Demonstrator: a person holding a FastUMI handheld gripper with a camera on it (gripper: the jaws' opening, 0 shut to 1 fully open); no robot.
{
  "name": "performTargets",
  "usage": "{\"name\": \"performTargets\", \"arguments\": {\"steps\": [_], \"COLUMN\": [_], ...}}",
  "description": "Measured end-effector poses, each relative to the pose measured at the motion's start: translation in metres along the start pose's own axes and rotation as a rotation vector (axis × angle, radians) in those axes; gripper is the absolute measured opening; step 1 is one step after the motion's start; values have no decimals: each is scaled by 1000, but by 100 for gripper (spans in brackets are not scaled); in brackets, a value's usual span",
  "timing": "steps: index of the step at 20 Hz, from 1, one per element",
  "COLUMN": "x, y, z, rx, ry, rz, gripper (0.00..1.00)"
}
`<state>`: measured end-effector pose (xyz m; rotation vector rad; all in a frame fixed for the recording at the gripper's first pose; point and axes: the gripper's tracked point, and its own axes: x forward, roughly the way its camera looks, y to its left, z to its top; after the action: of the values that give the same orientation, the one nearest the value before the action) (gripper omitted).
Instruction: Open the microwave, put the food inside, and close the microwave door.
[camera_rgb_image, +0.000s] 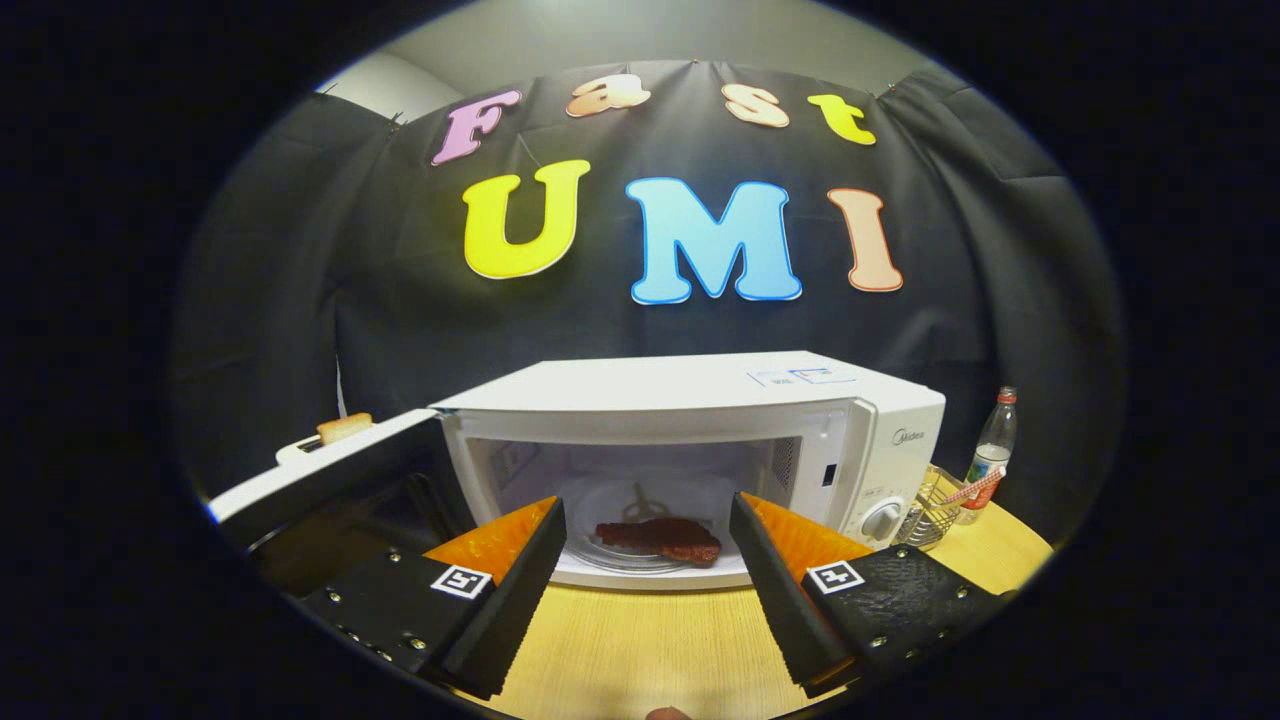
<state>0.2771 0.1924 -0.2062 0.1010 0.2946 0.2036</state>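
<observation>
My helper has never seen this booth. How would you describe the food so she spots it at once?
Find the white microwave on the wooden table, its door swung open. Inside, on the glass turntable, lies the food, beyond the open tongs: a flat, dark reddish-brown slab, the only dark thing in that pale cavity.

White microwave (700, 420), door (330, 475) open leftward, dark meat (660, 538) on its turntable

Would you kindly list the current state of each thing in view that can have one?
Microwave door: swung open to the left.
Microwave: cavity exposed.
Food: lying on the glass turntable inside.
Gripper: open, holding nothing, fingers in front of the cavity.
Bottle: upright, capped, right of the microwave.
Toaster: a slice sticking up.
</observation>
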Motion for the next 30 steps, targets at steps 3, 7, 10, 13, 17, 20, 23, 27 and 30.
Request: {"name": "performTargets", "arguments": {"steps": [3, 7, 10, 13, 17, 20, 23, 27, 30], "x": [-42, -92, -126, -155, -189, -212, -231, -253, -264], "y": [18, 44, 71, 102, 149, 183, 213, 243, 265], "z": [18, 34, 42, 44, 40, 34, 28, 16, 2], "rx": [15, 4, -10, 6, 27, 18, 6, 15, 12], "ry": [-12, -32, -55, -54, -52, -50, -49, -25, 11], "rz": [47, 89, 148, 209, 308, 382, 447, 524, 587], "gripper": [99, 99, 99, 99, 99, 99, 99, 99, 99]}}
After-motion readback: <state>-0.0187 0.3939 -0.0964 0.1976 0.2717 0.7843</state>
